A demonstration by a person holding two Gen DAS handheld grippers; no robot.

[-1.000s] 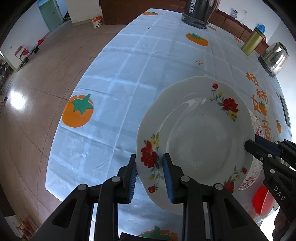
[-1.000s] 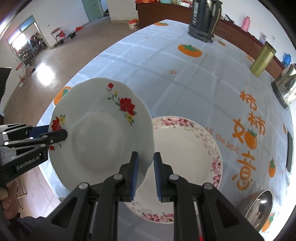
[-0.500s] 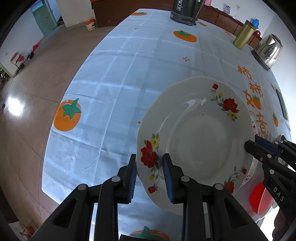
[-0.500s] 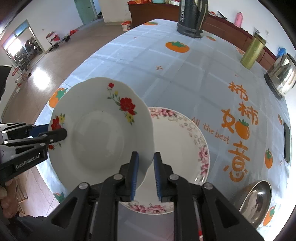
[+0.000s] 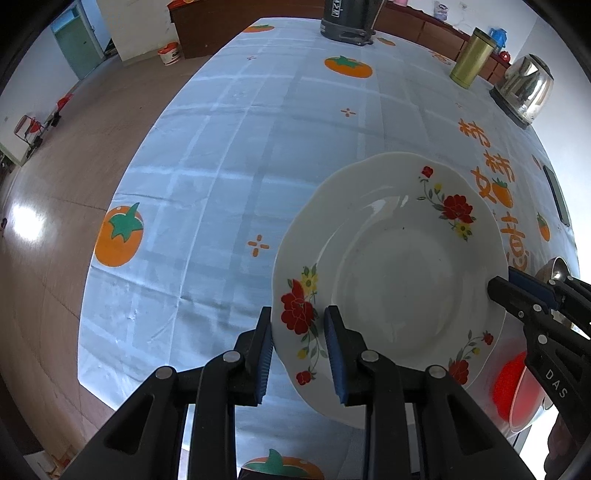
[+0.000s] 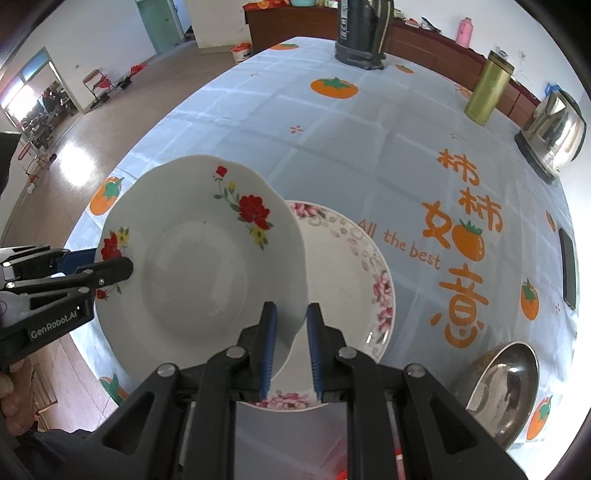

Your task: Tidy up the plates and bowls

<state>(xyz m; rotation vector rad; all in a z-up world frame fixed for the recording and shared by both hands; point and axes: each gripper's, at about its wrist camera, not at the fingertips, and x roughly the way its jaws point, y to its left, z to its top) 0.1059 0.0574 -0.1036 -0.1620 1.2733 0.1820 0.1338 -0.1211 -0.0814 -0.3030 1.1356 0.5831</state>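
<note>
**Two tongs, one red-flowered plate, high over the bench**

The bench [image 6: 369, 122] wears a pale blue checked cloth printed with orange persimmons, orange characters and the words "All the best". Around it runs brown polished floor, with white walls, a green door at the back and a dark wooden sideboard [image 6: 295, 26] along the far wall.

Count the dishes: two plates, one steel bowl, and one red vessel I can only half see. The red-flowered plate [image 5: 399, 273] is white, deep, wavy-rimmed, and it is up in the air, held by both sets of tongs. The left tongs [image 5: 298, 350] pinch its near rim over a red bloom, blue pads on either side. The right tongs [image 6: 289, 350] are narrowed on the opposite edge, and the rim sits between their pads. In the right wrist view the plate hangs partly over the pink-flowered plate [image 6: 351, 280], which lies flat on the cloth. The steel bowl [image 6: 506, 384] sits at the bench's near right corner, apart from both plates. The red vessel [image 5: 513, 395] peeks out beneath the lifted plate in the left view.

At the far end: one dark tall kettle [image 6: 364, 33], one gold flask [image 6: 487, 88], one steel kettle [image 6: 554, 125]. One dark phone [image 6: 569, 266] lies by the right edge.
</note>
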